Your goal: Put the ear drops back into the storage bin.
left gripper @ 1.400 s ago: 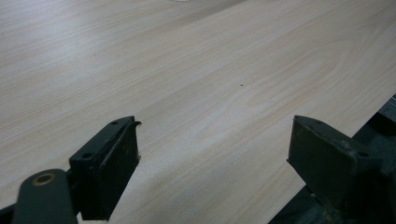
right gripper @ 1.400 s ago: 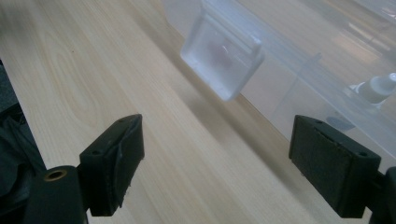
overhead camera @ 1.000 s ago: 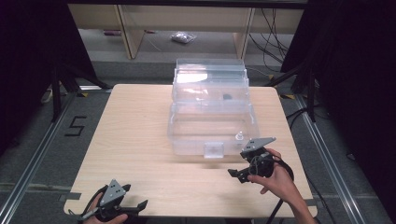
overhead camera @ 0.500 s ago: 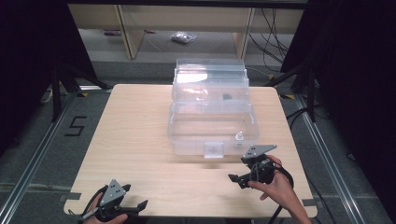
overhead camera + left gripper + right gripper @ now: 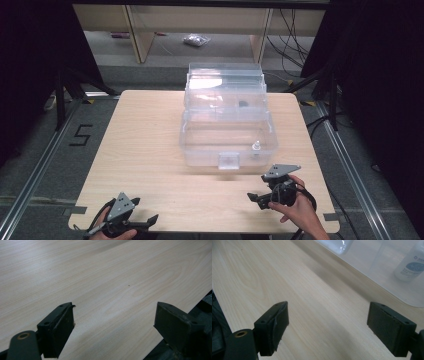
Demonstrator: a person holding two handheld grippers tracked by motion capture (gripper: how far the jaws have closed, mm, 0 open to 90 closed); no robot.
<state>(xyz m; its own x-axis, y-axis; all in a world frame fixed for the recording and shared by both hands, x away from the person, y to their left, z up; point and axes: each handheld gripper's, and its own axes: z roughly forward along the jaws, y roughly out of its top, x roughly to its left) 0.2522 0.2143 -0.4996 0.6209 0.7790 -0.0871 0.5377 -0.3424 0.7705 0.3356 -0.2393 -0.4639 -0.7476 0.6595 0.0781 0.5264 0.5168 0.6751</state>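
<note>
1. Counter (image 5: 150, 150): light wood-grain top, centre of the high view, on a dark frame above a grey floor.
2. Clear plastic box (image 5: 227, 135): transparent, tiered, lid raised toward the upper centre of the frame; stands on the counter a little right of the middle. A latch tab sits at the middle of its front wall.
3. Small white bottle (image 5: 255, 147): upright inside the box, at the lower right of its front compartment. In the right gripper view it shows through the clear wall at the upper right of the frame (image 5: 412, 263), with a blue mark on its label.
4. Right tool (image 5: 256, 198): held in a hand at the lower right of the high view, low over the counter, just in front of the box and apart from it. Jaws spread wide, gripping nothing.
5. Left tool (image 5: 150, 220): held at the lower left of the high view, at the counter's near edge, well apart from the box. Jaws spread wide over bare wood, released.
6. Small bag (image 5: 196, 40): pale, on the floor beyond the counter, upper centre of the frame.
</note>
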